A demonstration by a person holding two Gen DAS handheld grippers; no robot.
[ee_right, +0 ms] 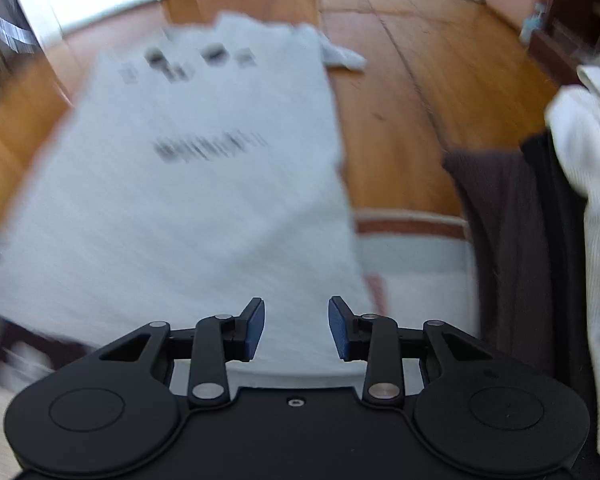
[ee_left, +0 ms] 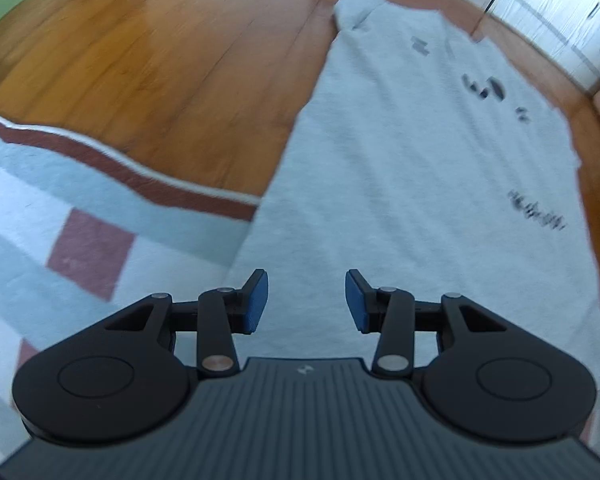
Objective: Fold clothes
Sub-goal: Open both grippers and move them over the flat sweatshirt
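Observation:
A light grey T-shirt [ee_left: 400, 168] with dark print lies flat, stretching away over the wooden floor, its near end on a rug. My left gripper [ee_left: 306, 282] hovers over the shirt's near part, open, with nothing between its blue pads [ee_left: 256, 300]. In the right wrist view the same T-shirt [ee_right: 200, 208] is blurred, and one sleeve [ee_right: 342, 55] sticks out at its far right. My right gripper [ee_right: 296, 306] hangs above the shirt's near right edge, open too and holding nothing.
A pale blue rug [ee_left: 80, 208] with red-brown squares and border lies at the left and under the shirt's near end [ee_right: 412, 258]. At the right are a dark brown garment [ee_right: 500, 224] and a white ribbed one [ee_right: 592, 168]. Wooden floor [ee_left: 160, 60] surrounds the shirt.

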